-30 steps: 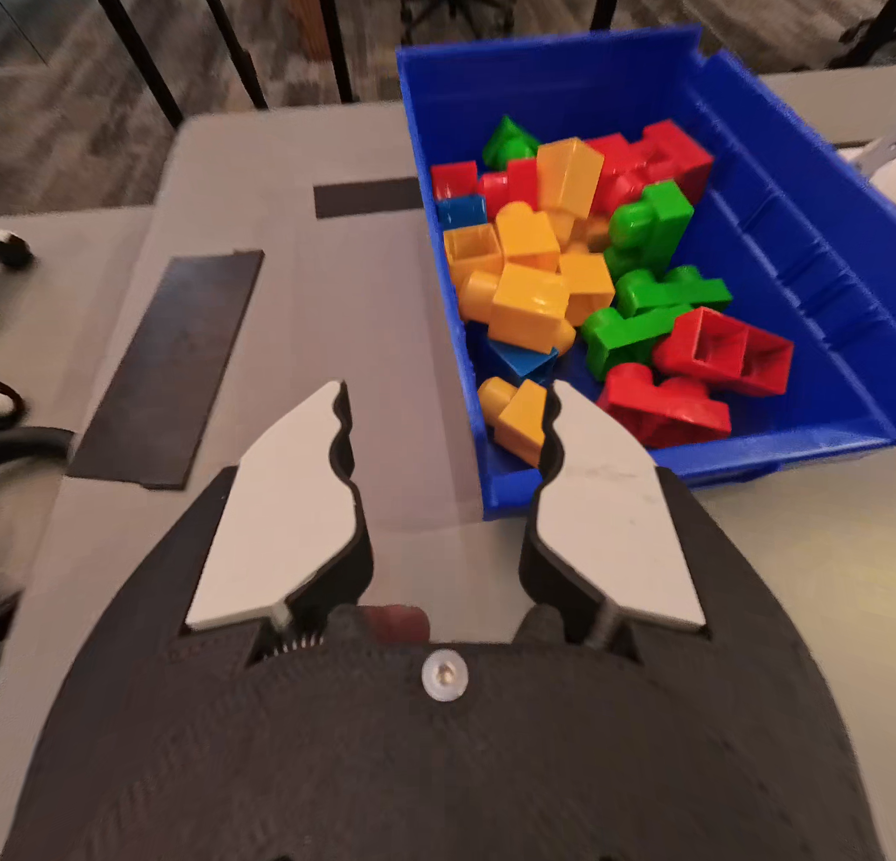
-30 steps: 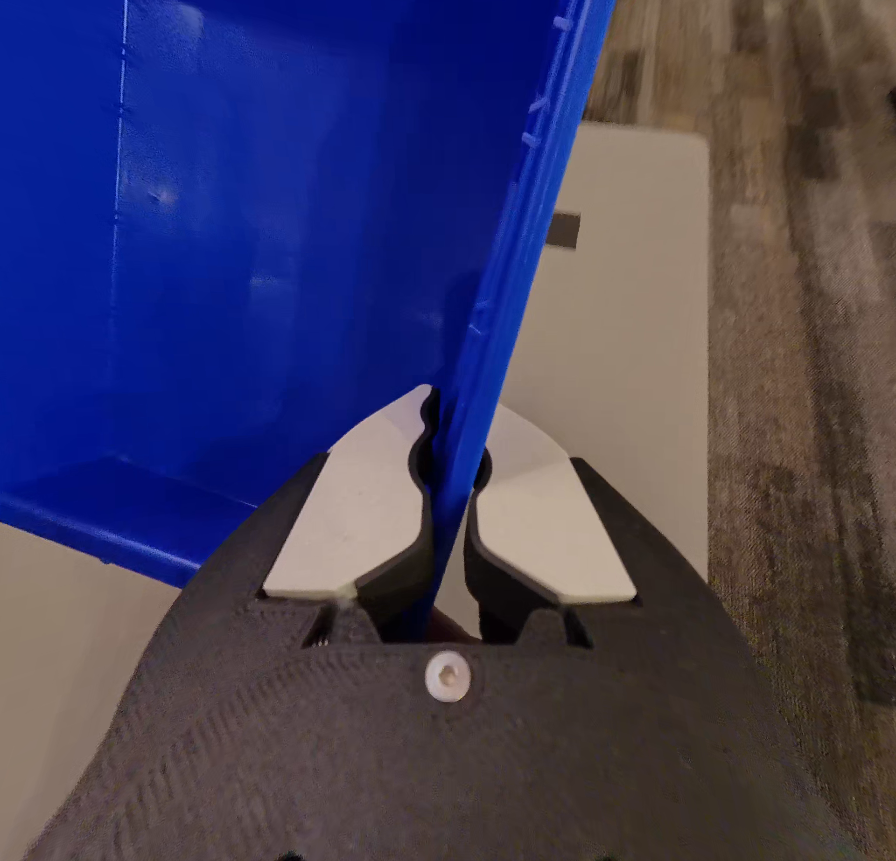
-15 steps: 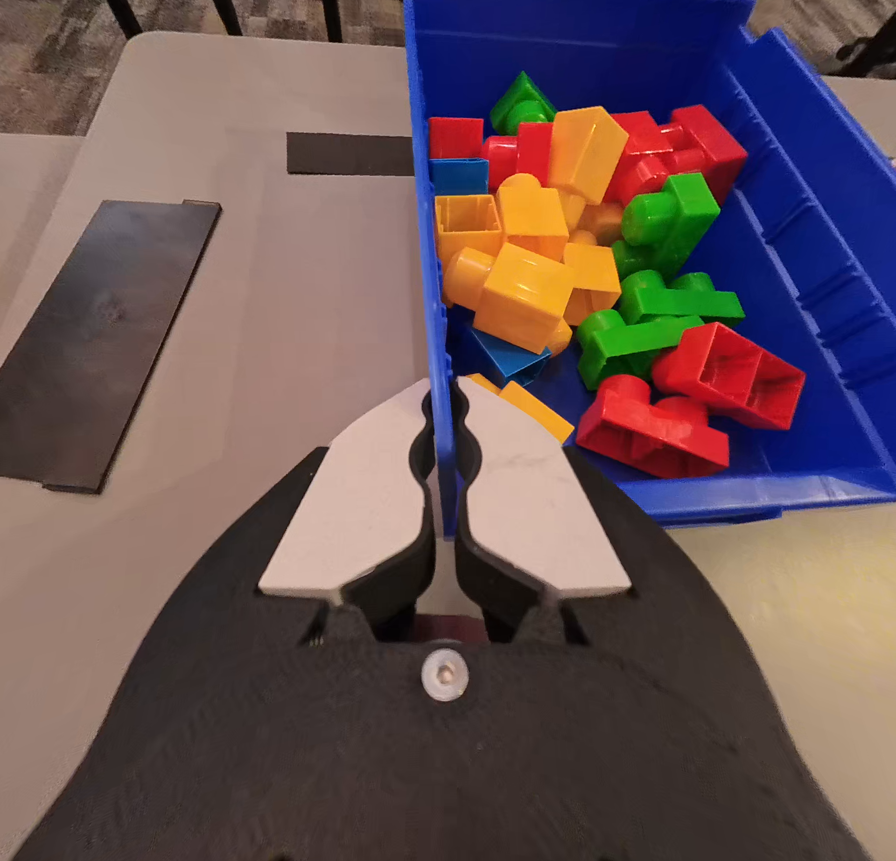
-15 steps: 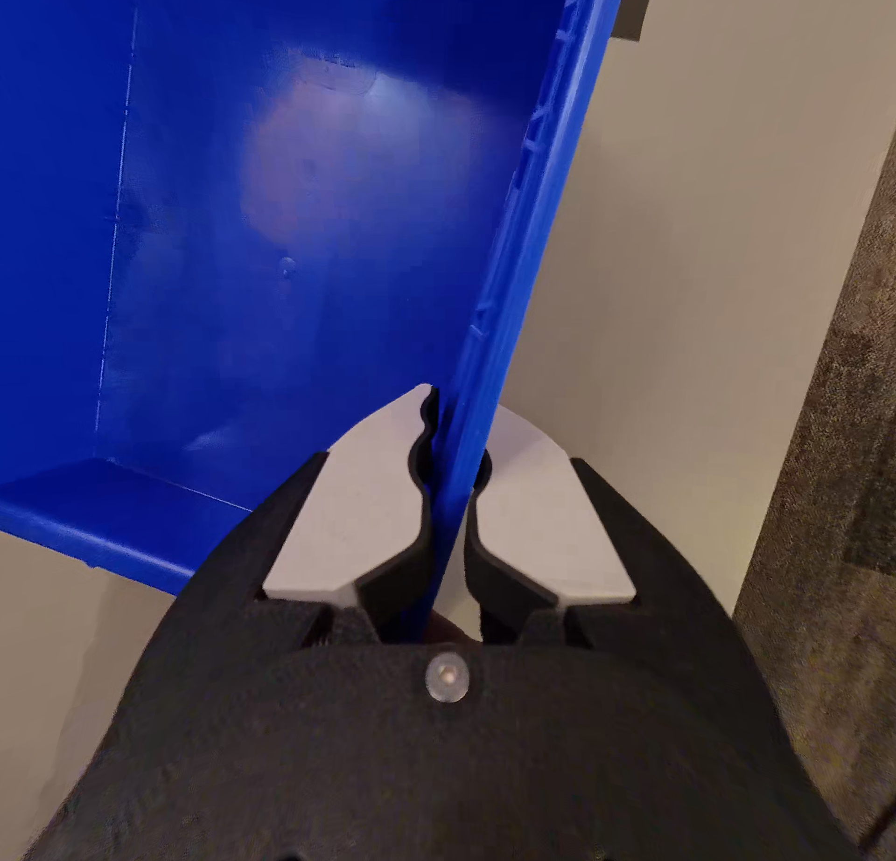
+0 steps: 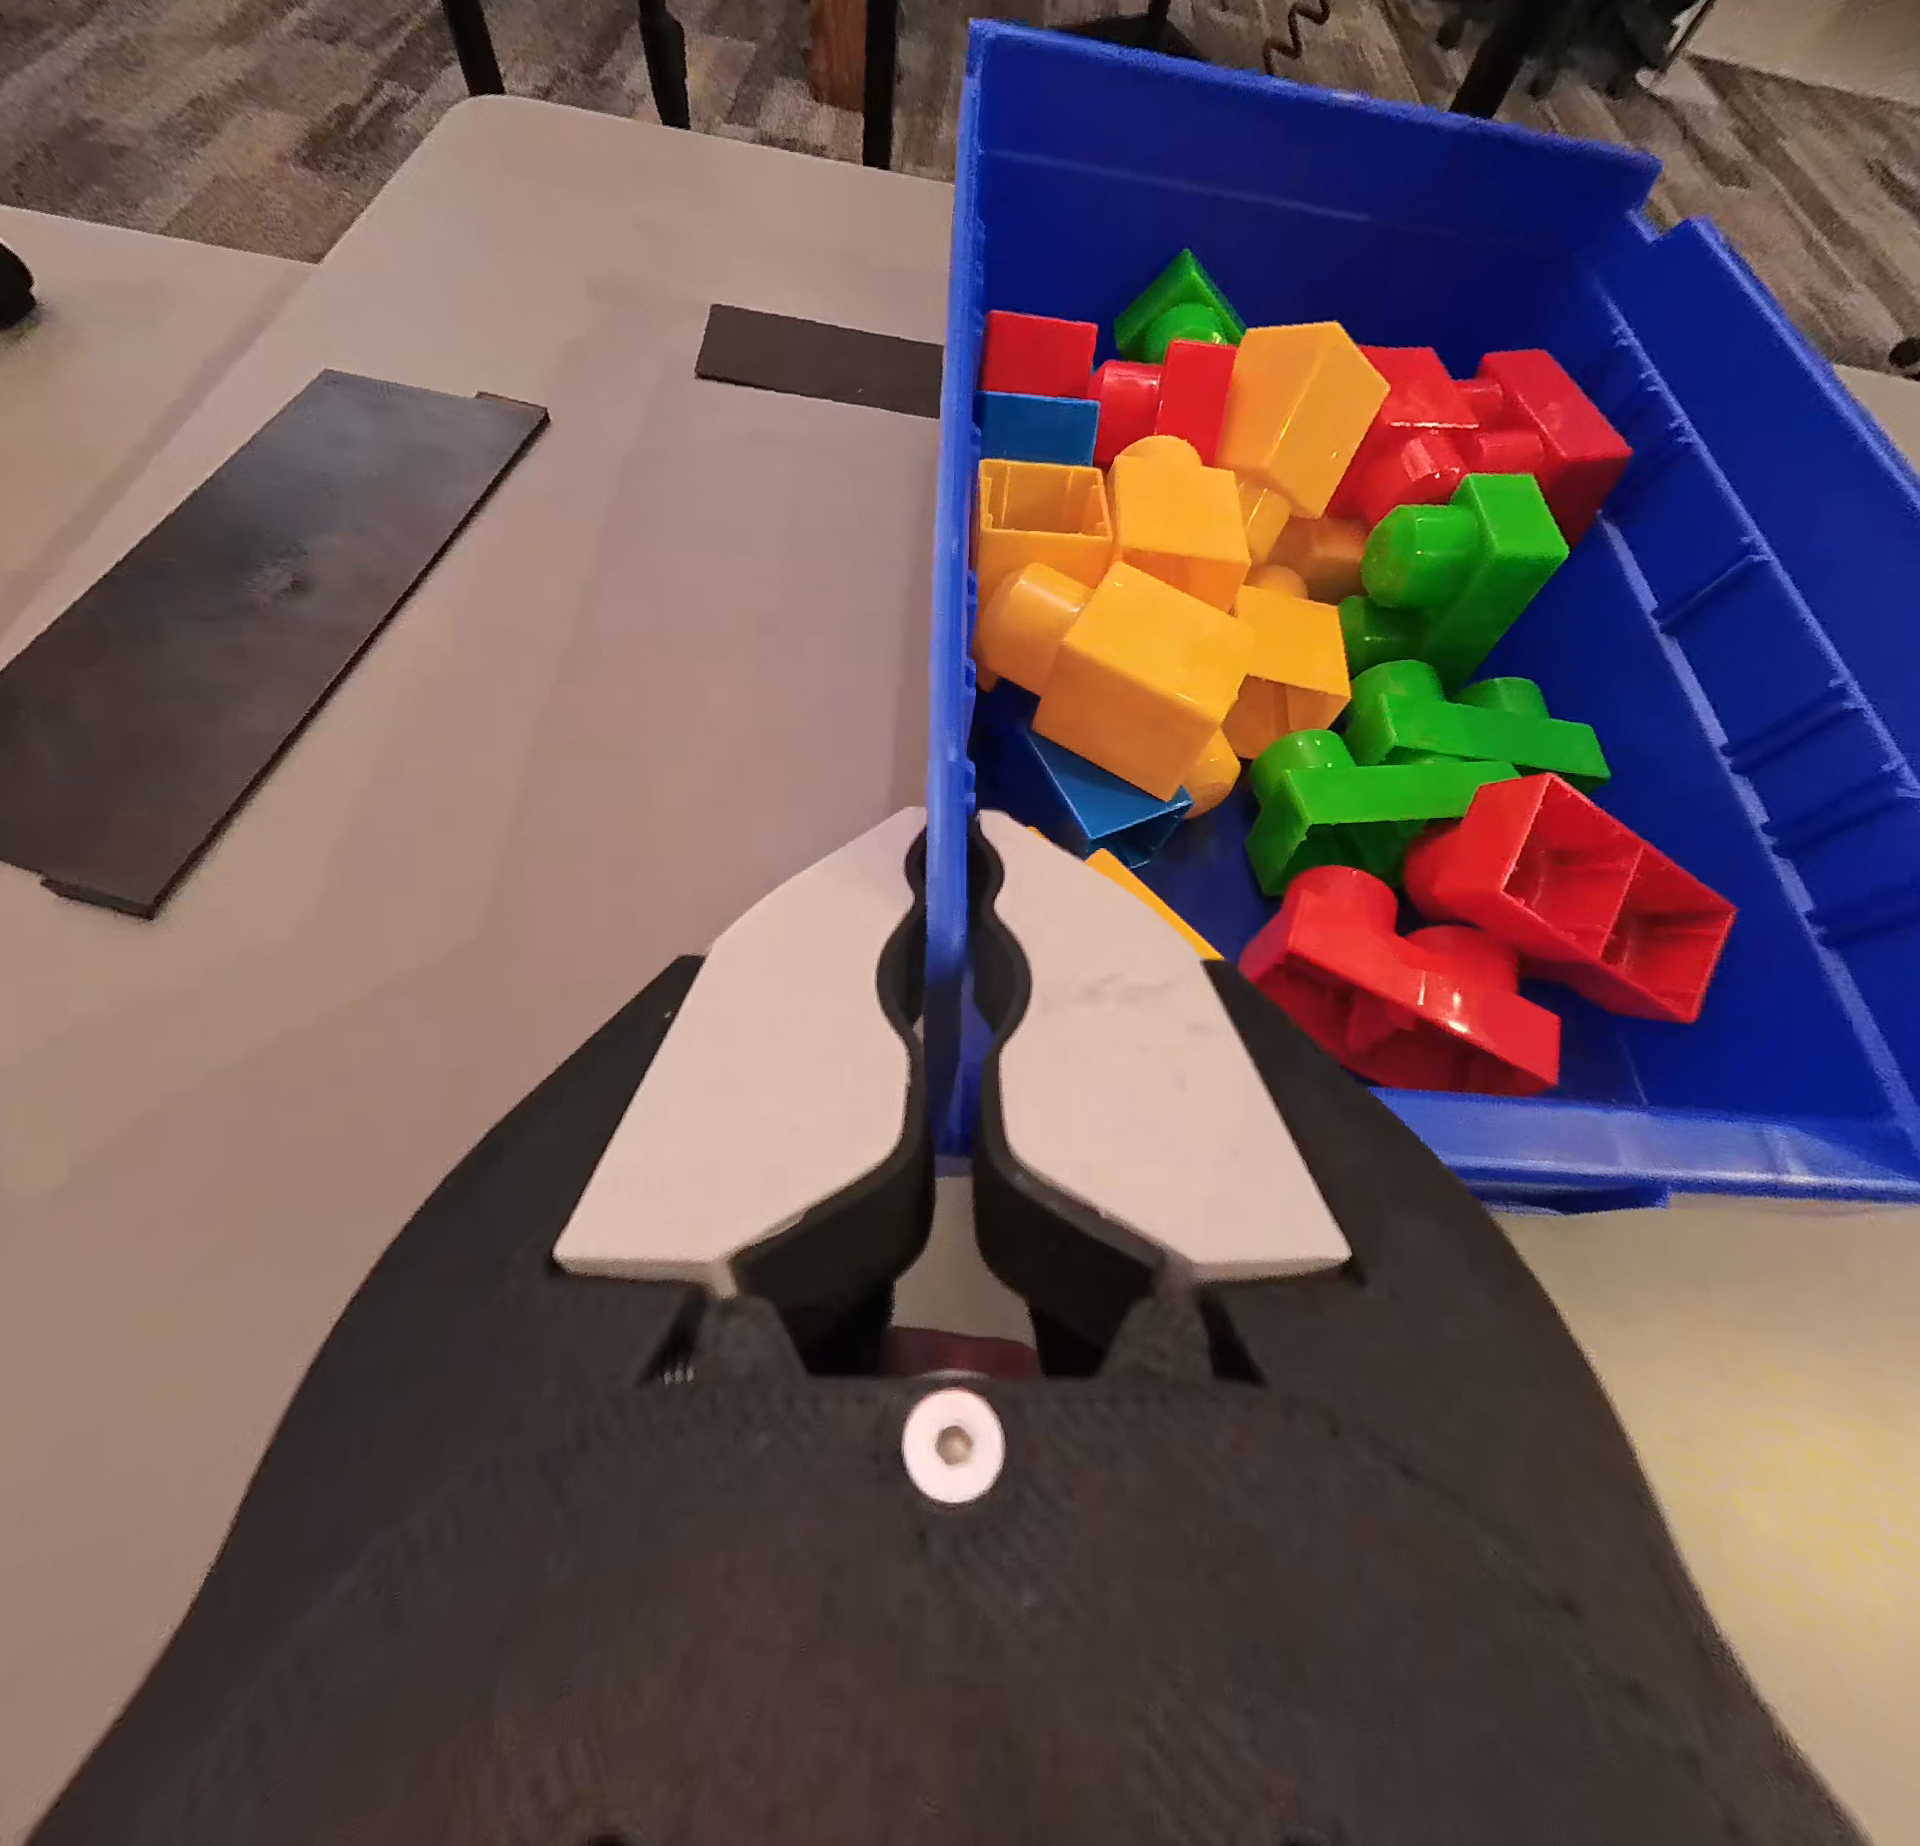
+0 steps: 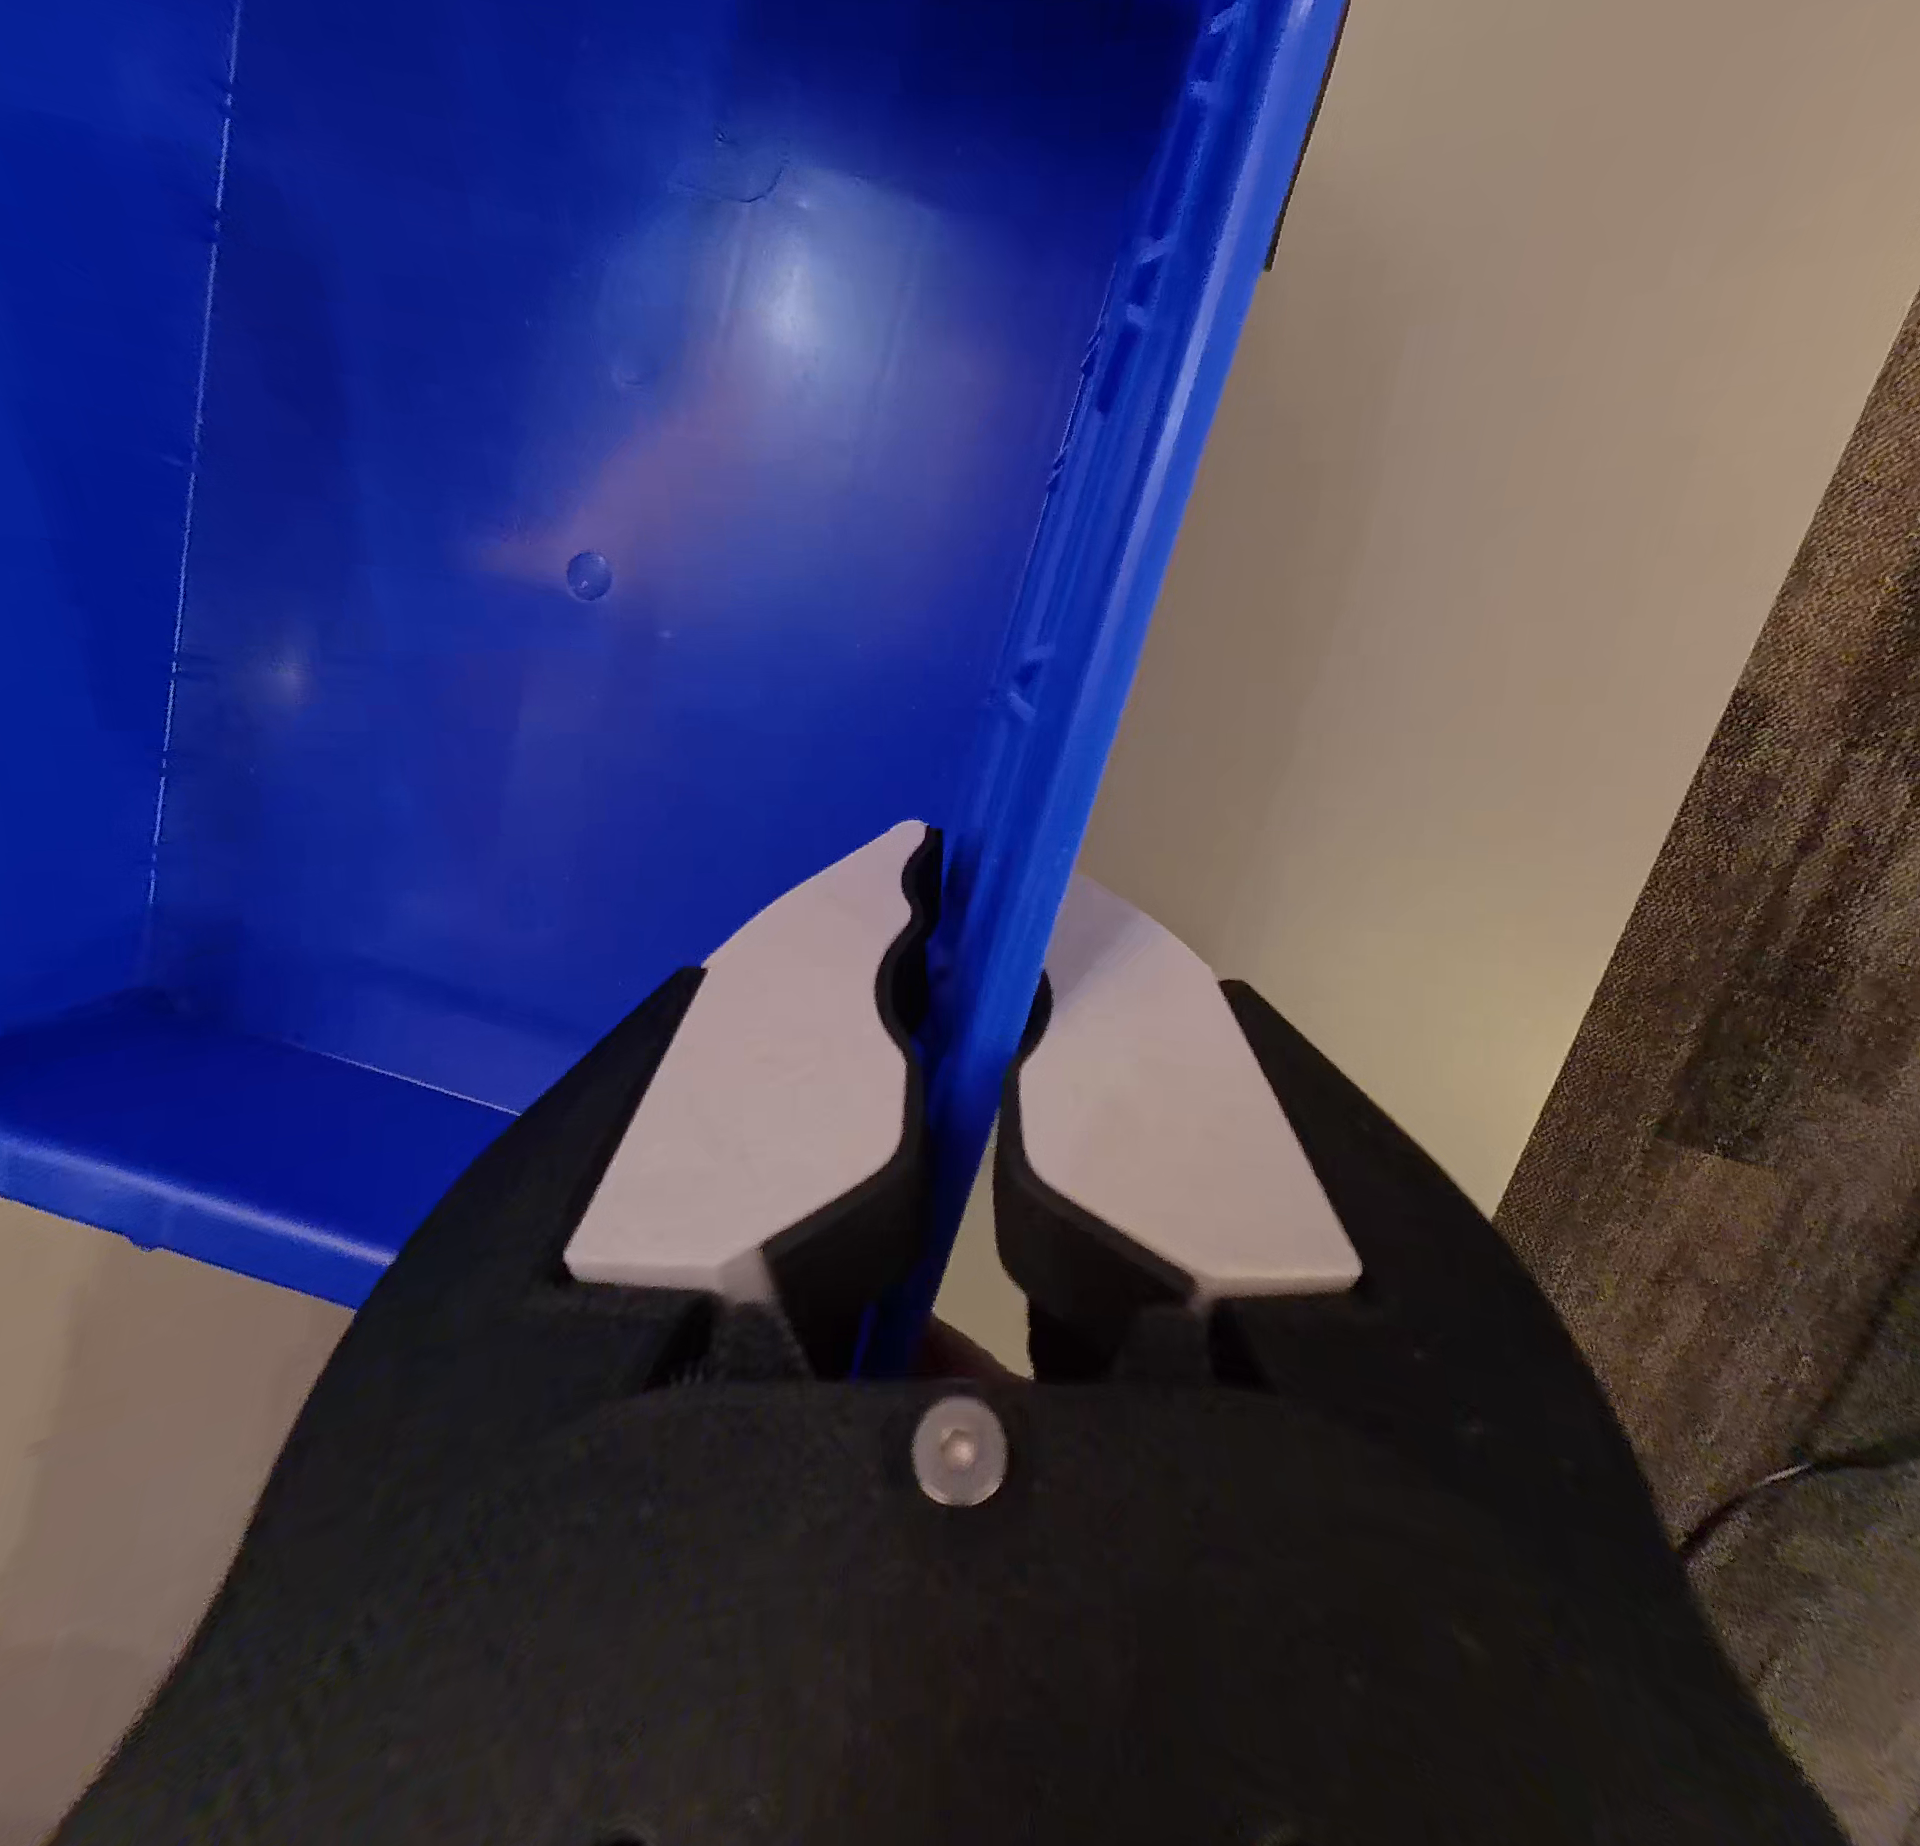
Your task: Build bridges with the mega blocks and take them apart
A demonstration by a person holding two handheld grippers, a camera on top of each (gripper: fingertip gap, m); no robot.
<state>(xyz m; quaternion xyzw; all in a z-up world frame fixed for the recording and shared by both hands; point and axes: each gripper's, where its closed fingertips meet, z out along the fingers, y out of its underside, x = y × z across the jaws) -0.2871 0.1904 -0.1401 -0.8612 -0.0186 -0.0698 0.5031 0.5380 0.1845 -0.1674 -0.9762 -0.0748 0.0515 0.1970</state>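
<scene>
No bridge is begun: the mega blocks (image 5: 1299, 633) lie loose in the blue bin (image 5: 1766, 570) at frame right on the bench (image 5: 623, 653), both the left tool (image 5: 948, 840) and right tool (image 6: 977, 861) clamped on bin walls.

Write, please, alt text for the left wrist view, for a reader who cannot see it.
The left claw is closed on the left wall of a blue bin holding loose red, yellow, green and blue blocks. The bin stands on a grey table with dark flat strips to its left.
</scene>
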